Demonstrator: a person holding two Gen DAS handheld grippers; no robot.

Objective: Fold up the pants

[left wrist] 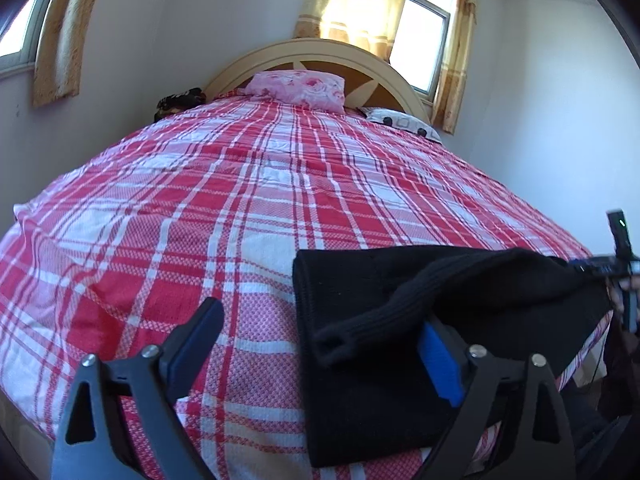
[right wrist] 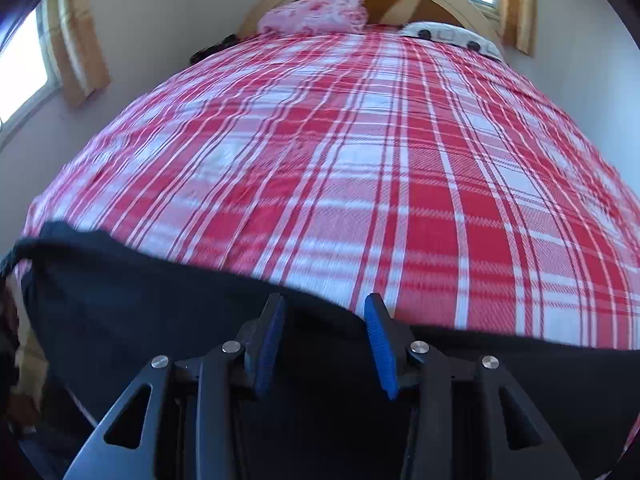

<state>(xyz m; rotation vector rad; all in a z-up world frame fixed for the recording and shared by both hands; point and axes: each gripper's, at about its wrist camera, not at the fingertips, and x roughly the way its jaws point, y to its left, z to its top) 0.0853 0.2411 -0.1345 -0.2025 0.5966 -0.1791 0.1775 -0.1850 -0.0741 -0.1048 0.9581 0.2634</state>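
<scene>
We had the pants (left wrist: 400,320) lying folded in a black bundle on the near edge of the bed (left wrist: 240,200), off to the right side in the left wrist view, with a ribbed cuff flopped on top. Our left gripper (left wrist: 320,344) had its jaws spread wide, one finger over bare plaid, the other just at the bundle, nothing clamped. Our right gripper (right wrist: 324,340) hovered over the black cloth with its jaws partly apart, and no fabric looked pinched between the blue pads (right wrist: 378,344). That view was blurry, though.

Looked to us like a fold had just been laid down. Next move probably needs that loose cuff tucked flat, or fresh grabs on an edge for one more fold.

No brands or writing readable anywhere.
</scene>
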